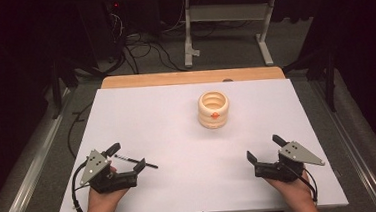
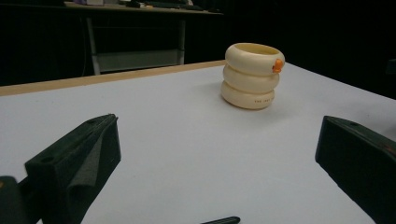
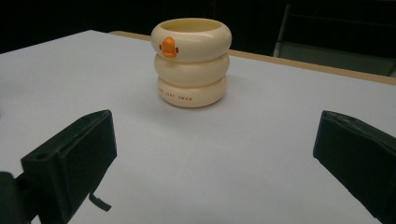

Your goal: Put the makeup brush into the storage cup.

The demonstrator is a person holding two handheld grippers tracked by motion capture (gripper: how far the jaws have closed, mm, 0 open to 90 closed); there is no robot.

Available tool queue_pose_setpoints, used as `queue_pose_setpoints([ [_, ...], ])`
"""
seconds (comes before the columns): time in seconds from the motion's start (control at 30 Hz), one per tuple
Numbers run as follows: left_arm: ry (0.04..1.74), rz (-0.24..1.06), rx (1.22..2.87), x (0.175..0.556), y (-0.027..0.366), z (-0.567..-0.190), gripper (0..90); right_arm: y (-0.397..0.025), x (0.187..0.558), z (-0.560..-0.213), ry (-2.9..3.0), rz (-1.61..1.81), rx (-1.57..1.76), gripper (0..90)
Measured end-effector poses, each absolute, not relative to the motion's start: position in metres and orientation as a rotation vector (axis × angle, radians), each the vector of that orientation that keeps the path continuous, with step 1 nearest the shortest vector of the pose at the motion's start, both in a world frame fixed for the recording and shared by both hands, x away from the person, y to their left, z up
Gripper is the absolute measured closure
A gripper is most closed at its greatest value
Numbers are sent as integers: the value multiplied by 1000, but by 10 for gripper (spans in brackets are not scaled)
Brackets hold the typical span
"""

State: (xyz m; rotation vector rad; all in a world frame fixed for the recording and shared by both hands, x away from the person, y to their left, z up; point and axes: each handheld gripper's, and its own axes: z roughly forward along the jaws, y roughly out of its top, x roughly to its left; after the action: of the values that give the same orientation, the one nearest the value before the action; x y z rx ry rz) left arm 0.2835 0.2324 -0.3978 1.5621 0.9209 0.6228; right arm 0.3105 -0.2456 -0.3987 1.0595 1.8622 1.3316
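A cream cup point(image 1: 214, 110) shaped like three stacked rings, with a small orange mark on its side, stands upright on the white table top point(image 1: 178, 136), right of the middle. It appears ahead in the left gripper view point(image 2: 251, 75) and in the right gripper view point(image 3: 192, 61). A black pen point(image 1: 135, 161) lies at the near left, its tip just visible point(image 2: 222, 220) between the left jaws. My left gripper point(image 1: 126, 157) is open around the pen's spot, low over the table. My right gripper point(image 1: 265, 148) rests open at the near right, with nothing between its jaws.
The table's wooden far edge point(image 1: 192, 77) borders the white sheet. Beyond it stand a white-legged desk point(image 1: 226, 30) and cables on the floor point(image 1: 137, 52). A metal rail point(image 1: 29, 162) runs along the left side.
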Motion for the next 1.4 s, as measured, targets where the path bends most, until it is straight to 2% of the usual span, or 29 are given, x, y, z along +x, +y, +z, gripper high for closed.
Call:
queue_pose_setpoints([
  [1.4, 910, 612, 1556, 285, 233, -399, 6, -246, 309, -399, 1874, 1321, 1021, 11],
])
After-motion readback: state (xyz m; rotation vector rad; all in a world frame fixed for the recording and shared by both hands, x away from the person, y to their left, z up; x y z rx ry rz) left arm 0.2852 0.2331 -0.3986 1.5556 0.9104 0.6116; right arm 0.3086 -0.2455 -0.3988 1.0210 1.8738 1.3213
